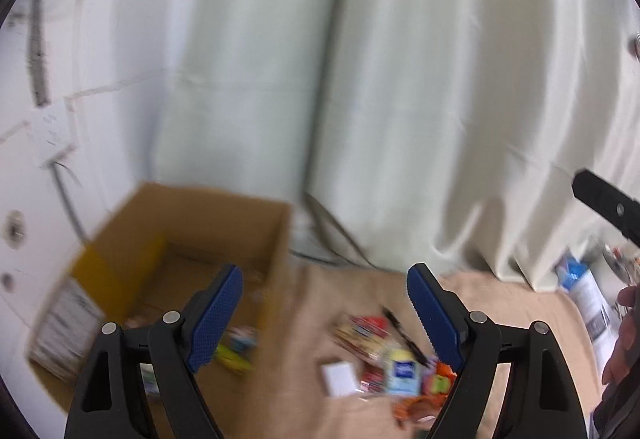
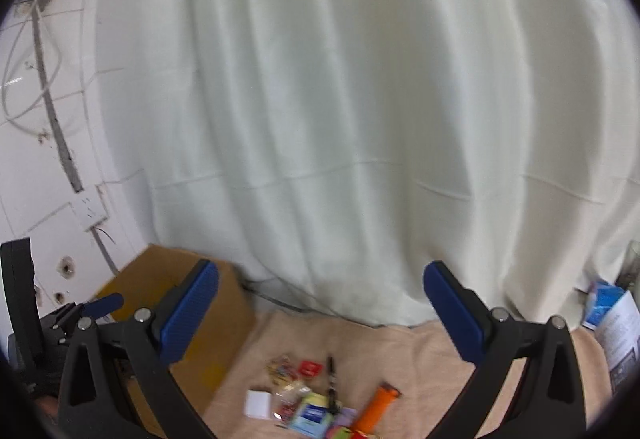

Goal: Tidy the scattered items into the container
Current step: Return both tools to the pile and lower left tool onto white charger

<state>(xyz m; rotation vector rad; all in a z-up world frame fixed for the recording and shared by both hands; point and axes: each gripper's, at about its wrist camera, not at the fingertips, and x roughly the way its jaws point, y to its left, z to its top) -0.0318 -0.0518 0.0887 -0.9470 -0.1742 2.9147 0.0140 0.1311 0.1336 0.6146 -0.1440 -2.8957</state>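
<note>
Cardboard box (image 1: 176, 263): open-topped, left of cloth (image 2: 420, 359), ready for filling. Scattered items (image 2: 316, 395): heaped centrally, within reach. Left gripper (image 1: 324, 319), right gripper (image 2: 320, 319): both spread wide, empty, raised for approach.

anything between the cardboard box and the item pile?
Bare beige cloth only, between the cardboard box and the item pile; clearest in the right wrist view.

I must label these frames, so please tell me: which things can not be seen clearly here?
- Cardboard box contents: left wrist view, motion blur and the left tongs in front.
- Item pile: right wrist view, small; its lower part cut by the bottom edge.
- Booklet: right wrist view, print too small, cut by the lens rim.
</note>
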